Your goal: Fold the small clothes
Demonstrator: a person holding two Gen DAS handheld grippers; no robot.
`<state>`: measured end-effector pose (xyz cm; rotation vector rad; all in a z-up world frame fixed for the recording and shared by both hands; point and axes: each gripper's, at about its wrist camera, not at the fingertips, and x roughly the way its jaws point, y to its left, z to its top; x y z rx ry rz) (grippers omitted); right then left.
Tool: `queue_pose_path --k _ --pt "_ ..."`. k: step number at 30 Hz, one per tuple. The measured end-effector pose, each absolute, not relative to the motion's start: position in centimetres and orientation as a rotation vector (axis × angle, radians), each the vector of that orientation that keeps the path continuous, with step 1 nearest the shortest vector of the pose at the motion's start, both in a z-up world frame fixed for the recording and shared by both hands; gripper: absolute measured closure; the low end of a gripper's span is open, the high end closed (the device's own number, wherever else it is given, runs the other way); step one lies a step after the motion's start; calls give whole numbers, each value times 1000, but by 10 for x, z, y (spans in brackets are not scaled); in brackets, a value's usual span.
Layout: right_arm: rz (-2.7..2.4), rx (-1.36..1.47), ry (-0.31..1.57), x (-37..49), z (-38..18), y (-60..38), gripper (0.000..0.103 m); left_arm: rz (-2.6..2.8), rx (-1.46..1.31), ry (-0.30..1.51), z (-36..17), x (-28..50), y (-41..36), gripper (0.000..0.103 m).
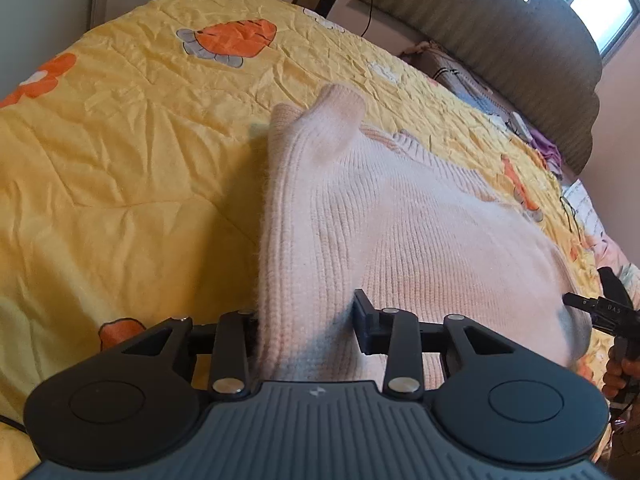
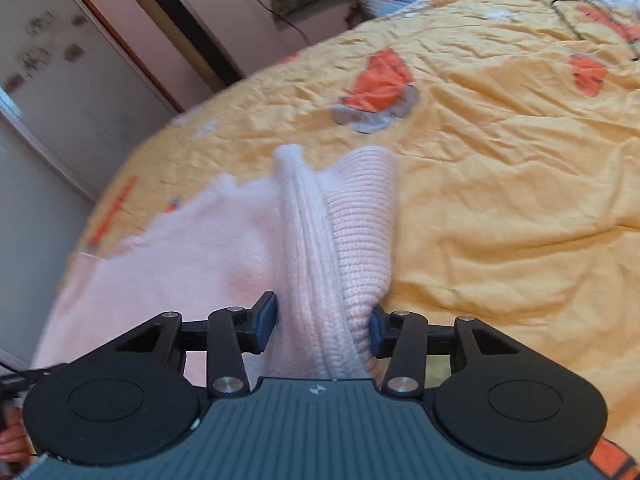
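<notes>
A pale pink ribbed knit sweater lies partly lifted over the yellow quilt. My left gripper is shut on a thick edge of the sweater, which bunches between the fingers. My right gripper is shut on another bunched edge of the same sweater, with the fabric stretching away to the left. The right gripper also shows at the right edge of the left wrist view, pinching the sweater's far corner. A sleeve or cuff sticks up at the sweater's far end.
The bed's yellow quilt has orange carrot prints. A padded headboard and pillows with small items lie at the bed's head. A black cable lies on the quilt. Wardrobe doors stand beside the bed.
</notes>
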<state>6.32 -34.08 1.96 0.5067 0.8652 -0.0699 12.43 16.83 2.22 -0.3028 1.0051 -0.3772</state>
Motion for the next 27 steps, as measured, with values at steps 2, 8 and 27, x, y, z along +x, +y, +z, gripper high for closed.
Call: queue_pose_path --k 2,8,27 --pt "-161 383 784 45 28 -333 51 -306 -231 939 42 121 171 59" --pt "-93 74 608 58 71 -271 46 -269 70 720 94 143 112 27" --pt "-159 -31 757 99 15 -216 15 -62 249 825 21 190 65 27"
